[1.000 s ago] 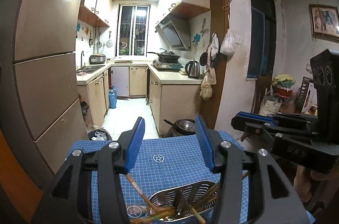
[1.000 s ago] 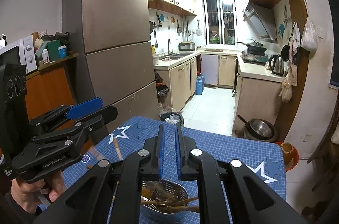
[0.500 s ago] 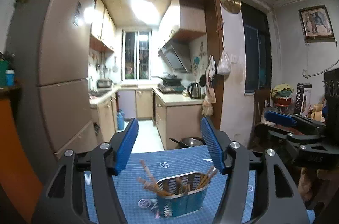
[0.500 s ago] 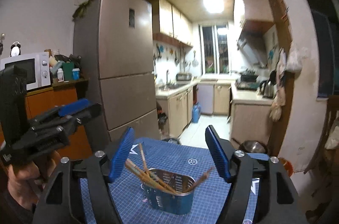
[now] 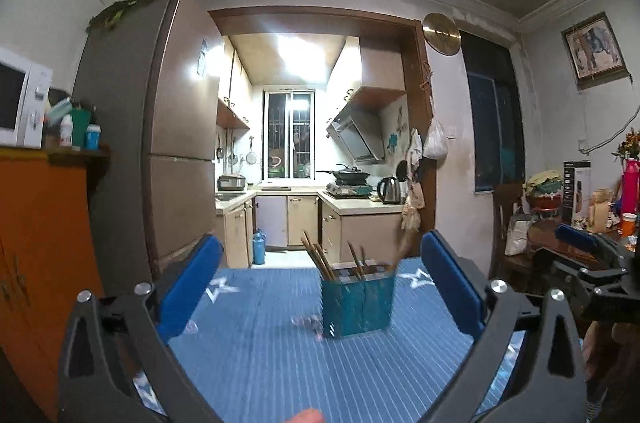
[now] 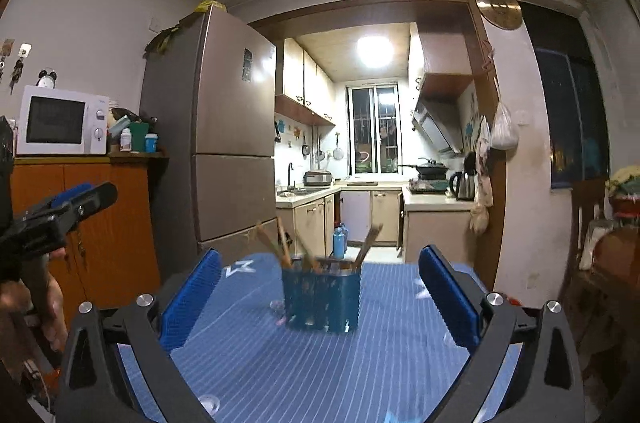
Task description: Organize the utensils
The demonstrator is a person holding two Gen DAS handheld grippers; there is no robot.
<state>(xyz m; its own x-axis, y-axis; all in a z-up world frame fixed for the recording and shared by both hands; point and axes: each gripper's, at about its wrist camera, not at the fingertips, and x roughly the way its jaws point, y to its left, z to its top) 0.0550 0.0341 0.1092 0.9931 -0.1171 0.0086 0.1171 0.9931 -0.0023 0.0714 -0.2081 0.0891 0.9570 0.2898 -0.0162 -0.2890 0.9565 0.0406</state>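
We see a boxy teal holder point(image 5: 357, 303) standing upright on the blue mat point(image 5: 280, 363) that covers the bench, its walls a fine perforated mesh, though blur smears the pattern. Thin wooden chopsticks point(image 5: 318, 259) lean out of its top at loose angles; their lower ends are hidden inside the holder, and we cannot count them. The mat is striped with pale lines and printed with white stars.

The left gripper point(image 5: 322, 287) has just been opening and its flat, ribbed blue pads stand wide apart, well short of the holder, gripping nothing. The right gripper point(image 6: 320, 297) has likewise just spread wide, empty, with the holder beyond its pads. Each black frame is cut off at the lower edge. A small pale disc beside the holder is too blurred to name.
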